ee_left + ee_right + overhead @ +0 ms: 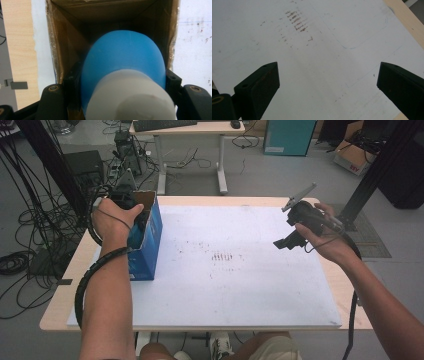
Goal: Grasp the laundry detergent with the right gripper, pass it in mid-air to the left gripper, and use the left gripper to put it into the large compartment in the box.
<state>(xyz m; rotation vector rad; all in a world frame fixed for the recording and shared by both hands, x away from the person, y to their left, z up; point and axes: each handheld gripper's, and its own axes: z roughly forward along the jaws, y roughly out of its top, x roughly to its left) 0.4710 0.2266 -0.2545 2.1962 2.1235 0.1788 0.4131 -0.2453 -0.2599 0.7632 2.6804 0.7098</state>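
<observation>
- The blue-and-white bottle [125, 75] is hanging in the mouth of the open box [150, 227]; it is risking catching the box's rim and tipping it
- The left claw [122, 85] is clamping the bottle
- The right claw [327, 82] is hovering wide apart, empty, right of the box over the desk [240, 285]

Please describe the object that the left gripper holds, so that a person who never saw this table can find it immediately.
On the white sheet, at its left edge, stands an open blue cardboard box. The left gripper is over its mouth and is shut on a bottle. It is the one rounded thing there: a smooth blue body with a white end toward the camera.
</observation>
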